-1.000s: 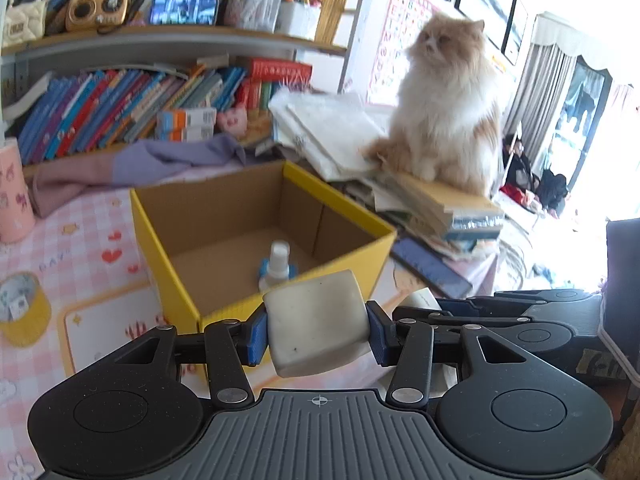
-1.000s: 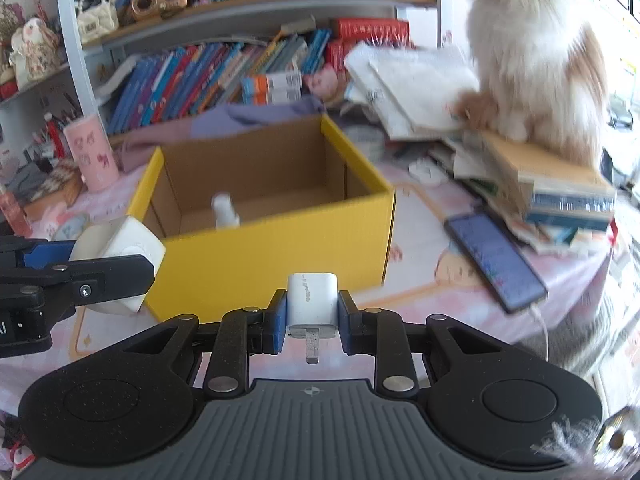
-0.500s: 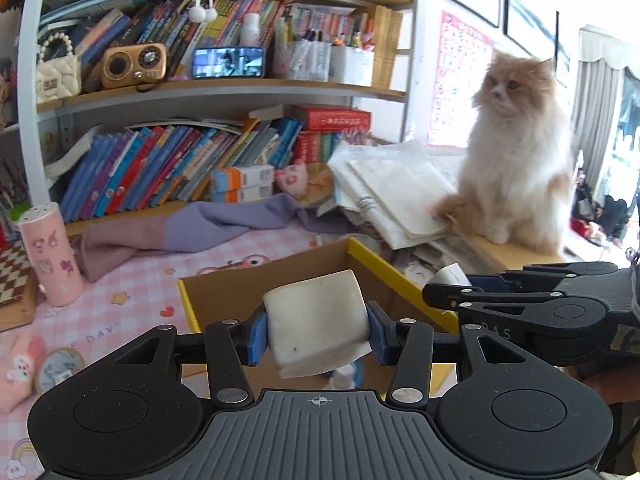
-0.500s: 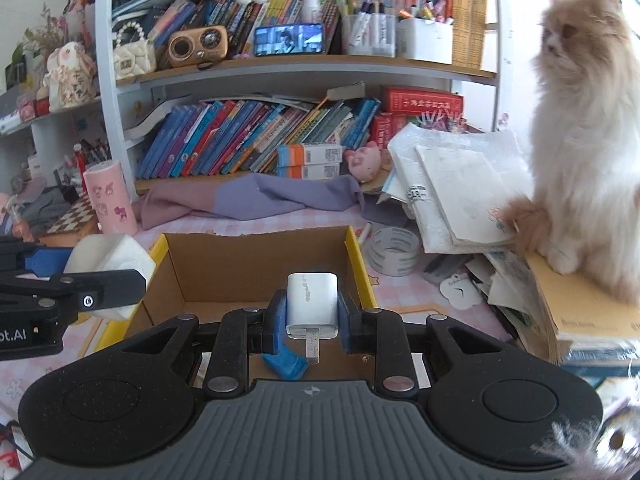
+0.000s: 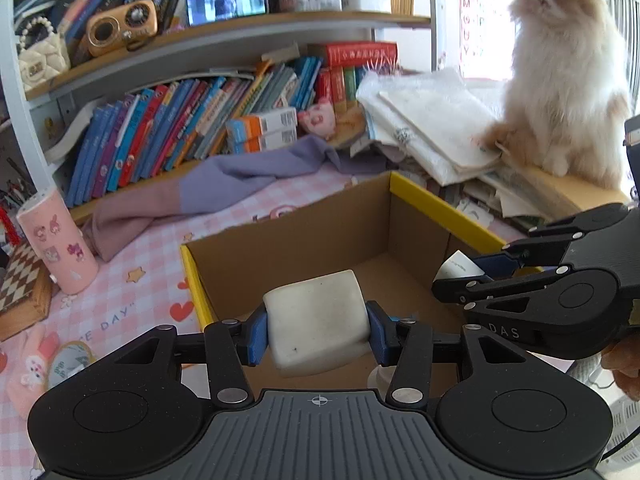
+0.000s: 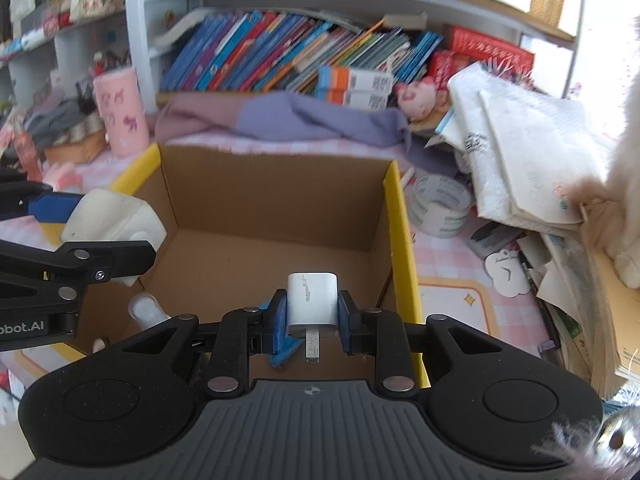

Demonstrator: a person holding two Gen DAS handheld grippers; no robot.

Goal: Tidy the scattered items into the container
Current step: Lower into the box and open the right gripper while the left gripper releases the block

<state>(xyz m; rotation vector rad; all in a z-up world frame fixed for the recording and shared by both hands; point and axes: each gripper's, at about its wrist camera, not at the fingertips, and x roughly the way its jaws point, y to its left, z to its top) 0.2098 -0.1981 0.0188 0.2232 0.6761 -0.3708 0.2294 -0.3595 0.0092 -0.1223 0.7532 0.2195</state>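
An open cardboard box with yellow outer walls (image 5: 440, 208) (image 6: 394, 216) stands on the pink checked table. My left gripper (image 5: 316, 332) is shut on a white squarish block (image 5: 316, 320) and holds it over the box's near left part; the block also shows in the right wrist view (image 6: 108, 216). My right gripper (image 6: 313, 316) is shut on a white plug charger (image 6: 312, 300) over the box's near right part; it shows from the side in the left wrist view (image 5: 460, 268). A small white bottle (image 6: 146, 310) and a blue item (image 6: 284, 354) lie inside the box.
A fluffy cat (image 5: 560, 72) sits on stacked books and papers (image 5: 432, 128) right of the box. A tape roll (image 6: 440, 204), a purple-pink cloth (image 5: 224, 184), a pink cup (image 5: 56, 248) and a bookshelf (image 5: 200, 120) surround the box.
Both grippers have tilted down and moved forward over the box, still holding their items. The box interior now fills more of both views.
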